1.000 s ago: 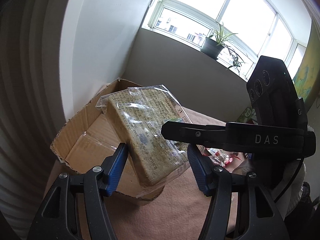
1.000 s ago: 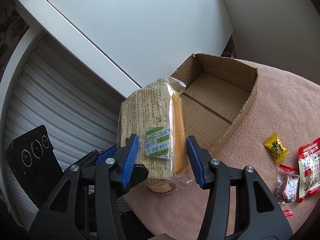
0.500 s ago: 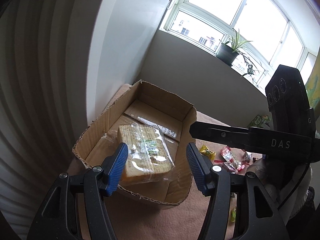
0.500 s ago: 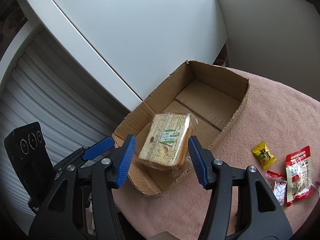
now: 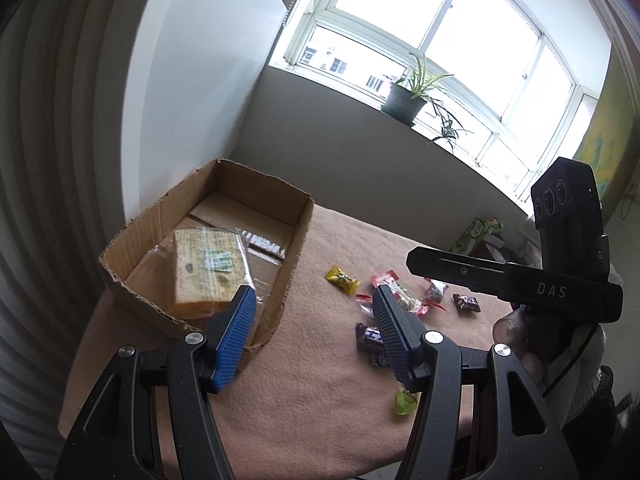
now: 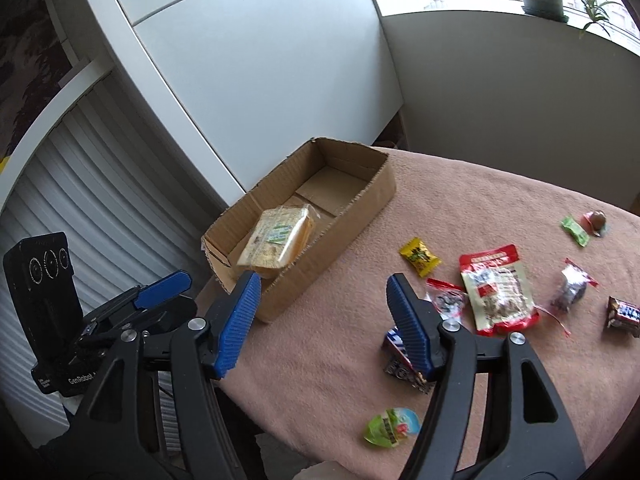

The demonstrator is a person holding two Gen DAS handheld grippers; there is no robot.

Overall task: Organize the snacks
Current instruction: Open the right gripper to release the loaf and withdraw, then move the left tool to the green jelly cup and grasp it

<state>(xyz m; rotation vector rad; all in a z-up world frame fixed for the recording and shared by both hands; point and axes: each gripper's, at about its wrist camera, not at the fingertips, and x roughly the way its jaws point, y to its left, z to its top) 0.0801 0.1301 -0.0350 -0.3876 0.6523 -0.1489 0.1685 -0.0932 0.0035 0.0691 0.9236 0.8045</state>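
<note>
Both tongs empty: left tongs (image 5: 314,334) partly open, right tongs (image 6: 322,324) opening. Bread pack (image 6: 276,242) sits in box (image 6: 362,204) ahead-left; next, nose right tongs down onto red pouch (image 6: 498,290) just ahead-right & pinch its flat faces, not edge.

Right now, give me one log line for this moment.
bread pack: in cardboard box | left gripper: open, empty | right gripper: opening, empty | loose snacks: on blanket
</note>
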